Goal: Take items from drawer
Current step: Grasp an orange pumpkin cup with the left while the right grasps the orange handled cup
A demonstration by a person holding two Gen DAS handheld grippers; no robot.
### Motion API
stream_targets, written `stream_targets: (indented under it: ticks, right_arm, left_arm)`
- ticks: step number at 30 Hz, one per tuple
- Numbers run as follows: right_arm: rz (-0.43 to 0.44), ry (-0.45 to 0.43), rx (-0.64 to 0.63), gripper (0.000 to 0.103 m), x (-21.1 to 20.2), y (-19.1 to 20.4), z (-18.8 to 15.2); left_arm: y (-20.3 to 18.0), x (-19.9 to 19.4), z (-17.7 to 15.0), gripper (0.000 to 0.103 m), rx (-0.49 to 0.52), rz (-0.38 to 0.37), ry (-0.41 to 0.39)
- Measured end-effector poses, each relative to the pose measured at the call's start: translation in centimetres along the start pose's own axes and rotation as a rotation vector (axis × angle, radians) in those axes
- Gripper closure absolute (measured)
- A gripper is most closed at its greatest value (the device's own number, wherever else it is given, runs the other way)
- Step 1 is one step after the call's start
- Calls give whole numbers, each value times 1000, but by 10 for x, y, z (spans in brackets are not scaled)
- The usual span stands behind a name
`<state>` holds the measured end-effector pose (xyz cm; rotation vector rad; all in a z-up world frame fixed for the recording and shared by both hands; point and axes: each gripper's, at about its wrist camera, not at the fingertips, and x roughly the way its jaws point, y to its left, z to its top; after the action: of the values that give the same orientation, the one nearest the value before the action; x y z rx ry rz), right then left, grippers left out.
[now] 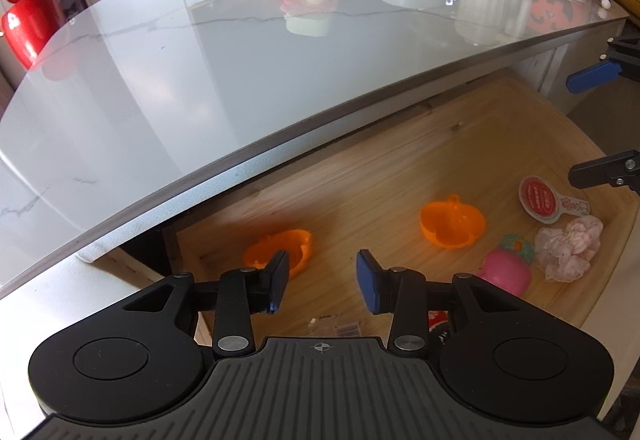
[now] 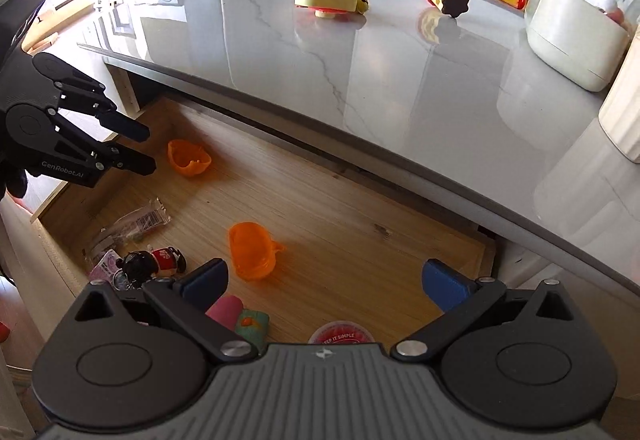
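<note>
- Here, the wooden drawer point(image 2: 360, 240) stands pulled out beneath the grey marble countertop point(image 2: 360, 80).
- The left gripper point(image 1: 322, 286) hovers over the drawer's left end, jaws partly open and empty, just beside an orange pumpkin half point(image 1: 280, 252).
- The right gripper point(image 2: 324, 282) (jaws spread wide) holds nothing; a second orange half point(image 2: 252, 250) lies on the drawer floor just ahead.

Bright daylight glares off the glossy countertop point(image 1: 240, 52); fisheye edges curve.
</note>
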<state>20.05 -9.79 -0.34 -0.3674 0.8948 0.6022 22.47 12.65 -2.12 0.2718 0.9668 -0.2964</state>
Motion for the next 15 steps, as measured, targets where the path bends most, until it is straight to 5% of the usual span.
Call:
stream_targets:
  ticks: [15]
  right_arm:
    - [19, 3, -43, 0, -2, 14, 0]
  left_arm:
    - [25, 47, 18, 61, -212, 107, 163]
